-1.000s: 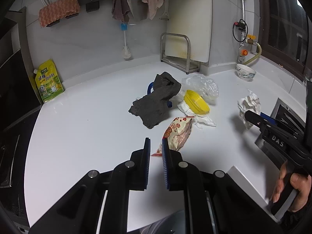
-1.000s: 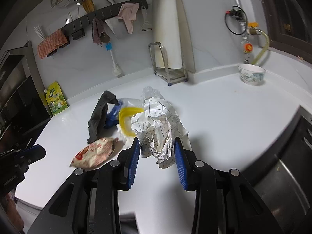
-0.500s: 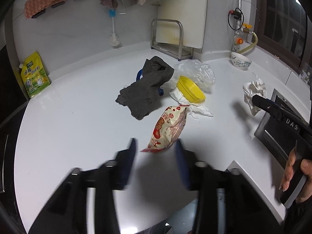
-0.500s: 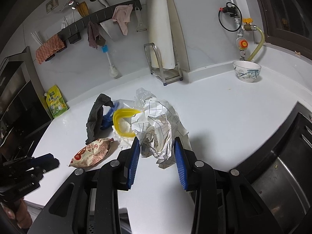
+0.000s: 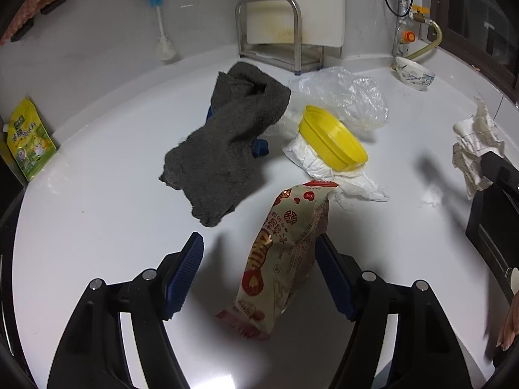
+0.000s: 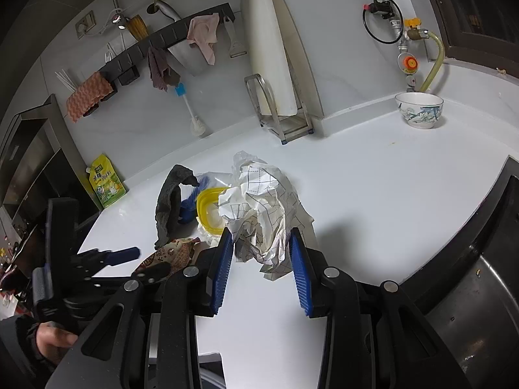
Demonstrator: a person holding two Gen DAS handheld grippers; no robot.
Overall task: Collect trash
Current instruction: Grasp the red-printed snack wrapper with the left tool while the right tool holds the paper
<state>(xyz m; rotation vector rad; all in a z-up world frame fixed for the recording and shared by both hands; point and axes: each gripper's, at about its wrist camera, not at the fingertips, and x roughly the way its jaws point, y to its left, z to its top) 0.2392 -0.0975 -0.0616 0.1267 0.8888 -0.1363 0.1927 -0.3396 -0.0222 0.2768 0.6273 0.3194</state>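
Observation:
A printed snack wrapper (image 5: 285, 253) lies on the white counter (image 5: 97, 214) between the open jaws of my left gripper (image 5: 259, 246), close to the right finger. It also shows in the right wrist view (image 6: 172, 254). My right gripper (image 6: 261, 243) is shut on a crumpled white paper with a grid print (image 6: 262, 207), held above the counter; the paper also shows in the left wrist view (image 5: 475, 149). Behind the wrapper lie a white tissue (image 5: 324, 165) under a yellow plastic lid (image 5: 332, 137) and a clear plastic bag (image 5: 347, 95).
A grey cloth (image 5: 227, 136) lies over a blue object (image 5: 259, 147) left of the lid. A metal rack (image 5: 275, 32) with a white board, a bowl (image 5: 415, 73) and a yellow pouch (image 5: 27, 137) stand along the wall. A sink (image 6: 470, 308) is at the right.
My left gripper has opened and moved forward, so the snack wrapper now lies between its jaws. My right gripper still holds the crumpled paper and has drawn back a little.

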